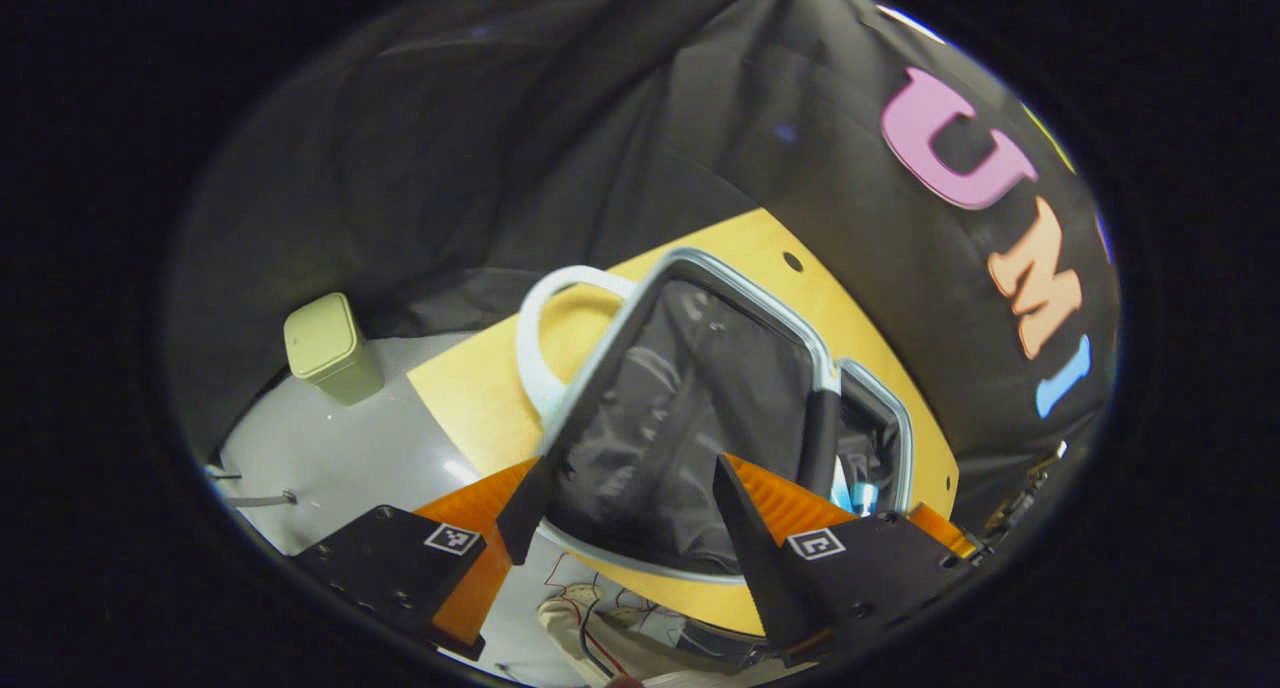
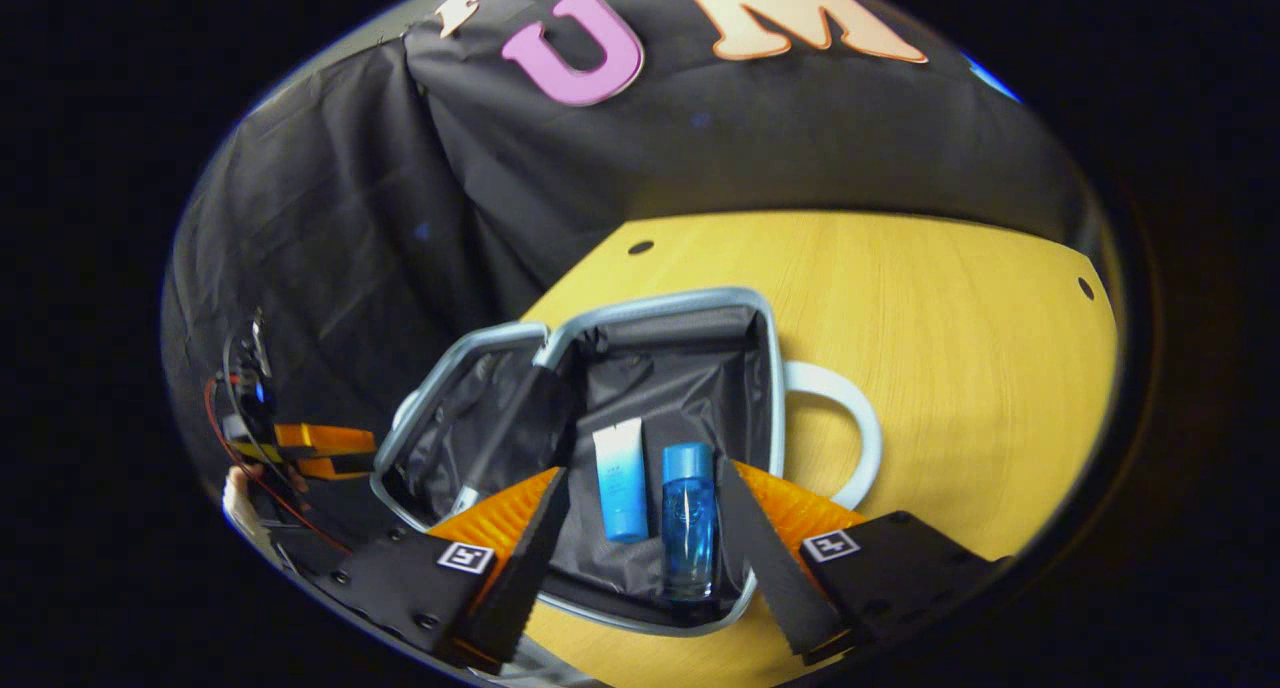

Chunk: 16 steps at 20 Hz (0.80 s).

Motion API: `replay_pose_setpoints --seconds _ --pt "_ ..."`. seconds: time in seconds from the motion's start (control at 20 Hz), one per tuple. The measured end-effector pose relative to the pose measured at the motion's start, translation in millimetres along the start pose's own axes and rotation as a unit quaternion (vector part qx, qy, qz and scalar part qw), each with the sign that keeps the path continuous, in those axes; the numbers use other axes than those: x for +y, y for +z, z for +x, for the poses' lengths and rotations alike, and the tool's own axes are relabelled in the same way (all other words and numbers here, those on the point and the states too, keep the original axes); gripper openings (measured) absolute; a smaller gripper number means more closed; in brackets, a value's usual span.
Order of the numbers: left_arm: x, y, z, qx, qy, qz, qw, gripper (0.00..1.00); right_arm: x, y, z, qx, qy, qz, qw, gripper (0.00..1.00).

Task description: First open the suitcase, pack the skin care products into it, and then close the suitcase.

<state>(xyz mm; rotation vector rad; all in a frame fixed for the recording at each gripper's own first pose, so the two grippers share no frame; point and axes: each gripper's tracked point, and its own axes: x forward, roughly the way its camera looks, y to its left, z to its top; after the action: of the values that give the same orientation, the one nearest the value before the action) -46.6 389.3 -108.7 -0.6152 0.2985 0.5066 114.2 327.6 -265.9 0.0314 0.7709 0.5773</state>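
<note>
A small suitcase with a pale rim and black lining lies open on the yellow table. In its base lie a white and blue tube and a blue bottle, side by side. My right gripper hovers open just over them, one finger on each side. The lid lies folded out toward me in the left gripper view, with a white handle at its far left. My left gripper is open at the lid's near edge. Beyond the hinge, blue caps show in the base.
A pale green bin stands on the grey floor left of the table. The base's own white handle sticks out to the right. A hand holds the left gripper beside the lid. Bare tabletop stretches behind and right of the case.
</note>
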Motion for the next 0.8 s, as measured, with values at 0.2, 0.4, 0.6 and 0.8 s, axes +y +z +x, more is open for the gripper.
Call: replay_pose_setpoints --seconds 0.2,0.4,0.6,0.8 --pt "-1.6 41.2 18.8 -0.033 -0.03 -0.062 0.997 0.88 -24.7 56.1 -52.1 -0.096 -0.013 0.024 0.995 0.98" --pt "11.6 73.1 34.0 -0.065 -0.024 -0.086 0.994 0.95 -69.6 74.6 -100.1 -0.139 -0.07 0.011 0.988 0.98" --pt "43.8 80.4 53.4 -0.061 0.003 -0.107 0.992 0.95 -108.8 66.3 -137.6 -0.154 -0.12 -0.001 0.981 0.98" --pt "54.2 66.4 81.7 -0.034 0.004 -0.129 0.991 0.91 -130.9 46.3 -162.5 -0.147 -0.15 -0.006 0.978 0.97"
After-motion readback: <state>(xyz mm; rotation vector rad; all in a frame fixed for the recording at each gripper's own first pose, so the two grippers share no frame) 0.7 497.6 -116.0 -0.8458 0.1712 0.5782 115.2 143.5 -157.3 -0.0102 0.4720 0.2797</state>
